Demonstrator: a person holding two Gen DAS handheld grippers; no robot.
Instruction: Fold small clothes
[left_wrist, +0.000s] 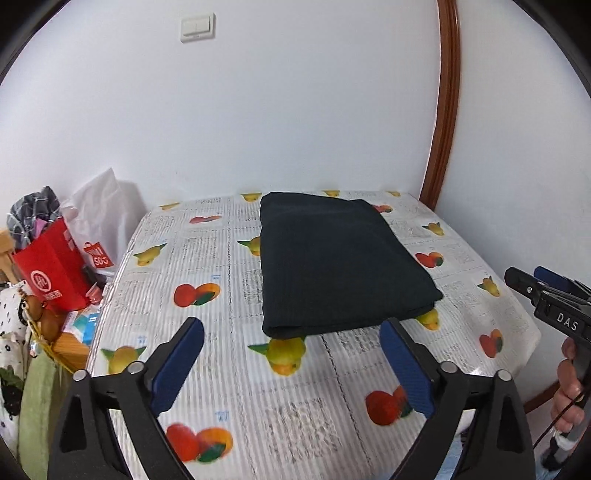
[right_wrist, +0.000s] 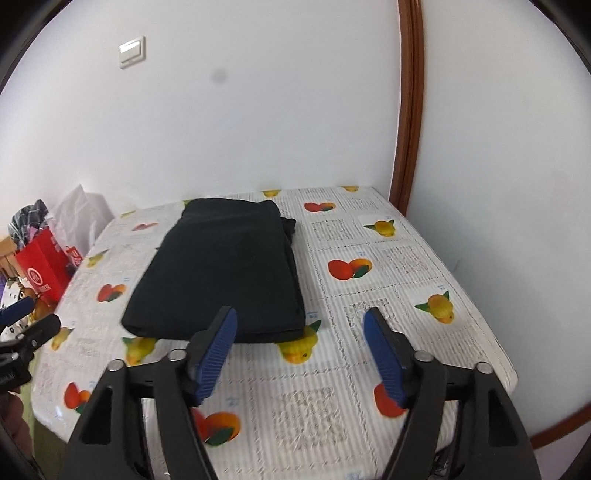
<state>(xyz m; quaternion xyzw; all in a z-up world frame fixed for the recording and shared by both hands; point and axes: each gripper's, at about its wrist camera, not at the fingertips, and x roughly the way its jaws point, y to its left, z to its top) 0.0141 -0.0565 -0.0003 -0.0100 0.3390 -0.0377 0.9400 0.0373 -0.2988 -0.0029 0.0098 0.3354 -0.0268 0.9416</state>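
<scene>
A dark folded garment (left_wrist: 336, 266) lies flat as a neat rectangle on the fruit-print tablecloth (left_wrist: 207, 266), toward the far middle of the table; the right wrist view shows the garment (right_wrist: 221, 273) left of centre. My left gripper (left_wrist: 291, 328) hangs open above the table, short of the garment's near edge, with nothing between its blue pads (left_wrist: 177, 369). My right gripper (right_wrist: 299, 317) is open too, in front of the garment's near right corner, holding nothing. Its side shows at the right edge of the left wrist view, held by a hand (left_wrist: 569, 391).
A red paper bag (left_wrist: 51, 269), a white plastic bag (left_wrist: 99, 218) and other clutter stand to the left of the table. A white wall with a light switch (left_wrist: 197, 27) lies behind. A brown wooden frame (left_wrist: 443, 110) runs up at the right.
</scene>
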